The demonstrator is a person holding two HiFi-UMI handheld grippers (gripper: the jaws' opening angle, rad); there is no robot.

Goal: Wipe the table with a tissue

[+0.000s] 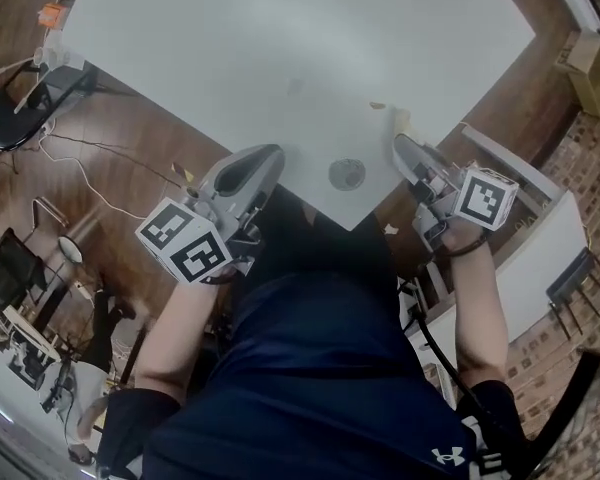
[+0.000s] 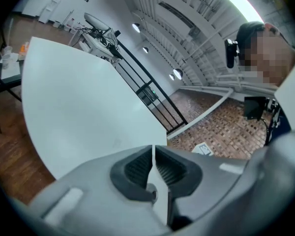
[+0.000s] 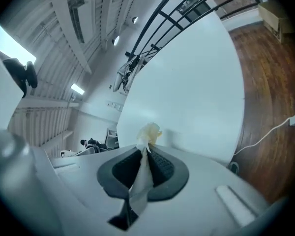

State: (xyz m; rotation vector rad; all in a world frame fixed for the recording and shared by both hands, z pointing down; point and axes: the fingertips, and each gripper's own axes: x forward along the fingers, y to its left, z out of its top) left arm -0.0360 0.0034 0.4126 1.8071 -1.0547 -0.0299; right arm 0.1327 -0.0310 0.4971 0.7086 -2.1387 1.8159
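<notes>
**Press the tissue flat, then sweep**

Your right gripper (image 3: 143,150) is clamped on the crumpled tissue (image 3: 149,133), at the white table's (image 1: 280,48) near right edge. Lower it onto the round grey mark (image 1: 347,174) nearby, keeping the pressure even. Your left gripper (image 2: 153,151) is closed and empty.

The white table (image 1: 280,48) fills the upper half of the head view, turned so that one corner points down toward 6 o'clock, close to the person's body. Its top is plain, pale and mostly bare. A round grey mark (image 1: 347,174) sits on it just inside that near corner; whether it is a stain or a flat disc cannot be told. From the mark, a brownish speck (image 1: 377,105) lies at about 1 o'clock, near the right edge, and a faint smudge (image 1: 295,88) at about 11 o'clock. Around the table shows a dark wooden floor (image 1: 130,138), with a white cable (image 1: 80,180) trailing over it at 9 o'clock.
</notes>
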